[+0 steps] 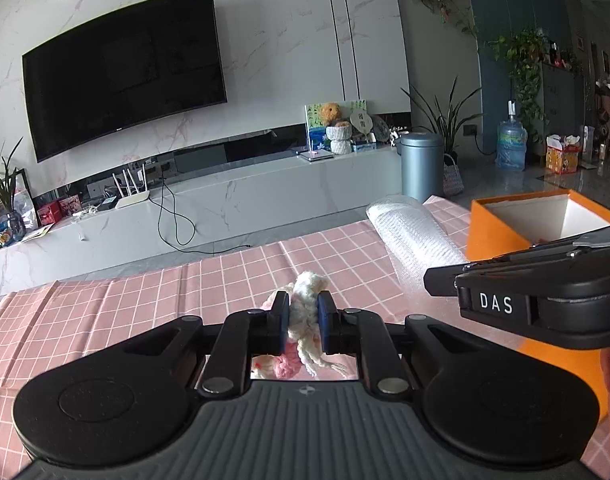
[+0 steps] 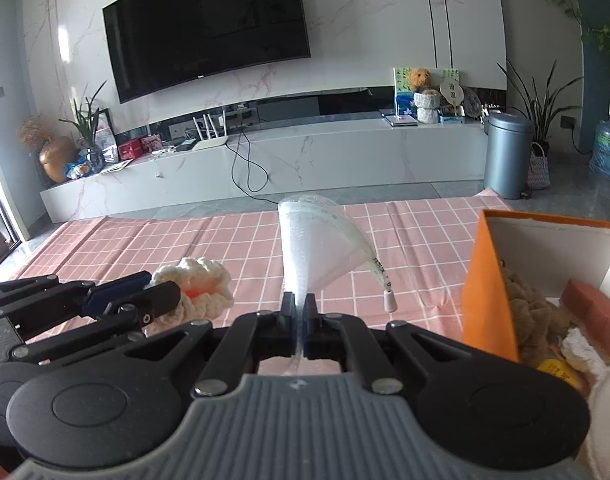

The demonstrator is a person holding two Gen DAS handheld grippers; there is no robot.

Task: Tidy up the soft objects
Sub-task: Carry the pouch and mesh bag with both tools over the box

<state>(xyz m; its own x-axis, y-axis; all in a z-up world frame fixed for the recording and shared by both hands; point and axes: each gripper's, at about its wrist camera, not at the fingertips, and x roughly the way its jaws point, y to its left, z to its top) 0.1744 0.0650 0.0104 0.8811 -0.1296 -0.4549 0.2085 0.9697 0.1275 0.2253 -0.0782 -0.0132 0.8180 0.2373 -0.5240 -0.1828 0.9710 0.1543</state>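
Pink checked cloth [image 2: 185, 236], one. Spread flat over the whole work surface, near to far; serves as bed for everything below.

Orange box [image 2: 489, 280], one. Open-topped, white inside, at the right edge of the cloth. Evidently the collecting place: soft things already inside, counted in the right wrist view as one brown fuzzy piece [image 2: 533, 312], one brick-red sponge-like block [image 2: 597, 312], one white crumpled piece [image 2: 581, 352], one yellow item [image 2: 557, 370] only partly seen. More may lie hidden below the rim.

Bubble-wrap sheet [image 2: 317, 240], one. Clear, dimpled, gathered to a narrow corner at the near end and fanning wide toward the far side. Pinched by that corner so the rest can trail freely, probably for carriage to the box just to its right. Thin white strip with a small cap [image 2: 389, 301] hanging along its right edge; purpose not clear.

Crocheted toy [image 1: 305, 300], one. White yarn with pink parts, loose strands dangling at the near side. Gripped round its middle, left of the bubble wrap, likewise well placed for the box.

Right gripper [image 2: 300, 316], one. Clenched fully on the bubble-wrap corner, pads almost meeting through the thin film.

Left gripper [image 1: 303, 316], one. Clamped on the crocheted toy, blue pads pressing into the yarn on either side, narrow gap kept by the toy's bulk.

Tally: two held, at least four boxed.
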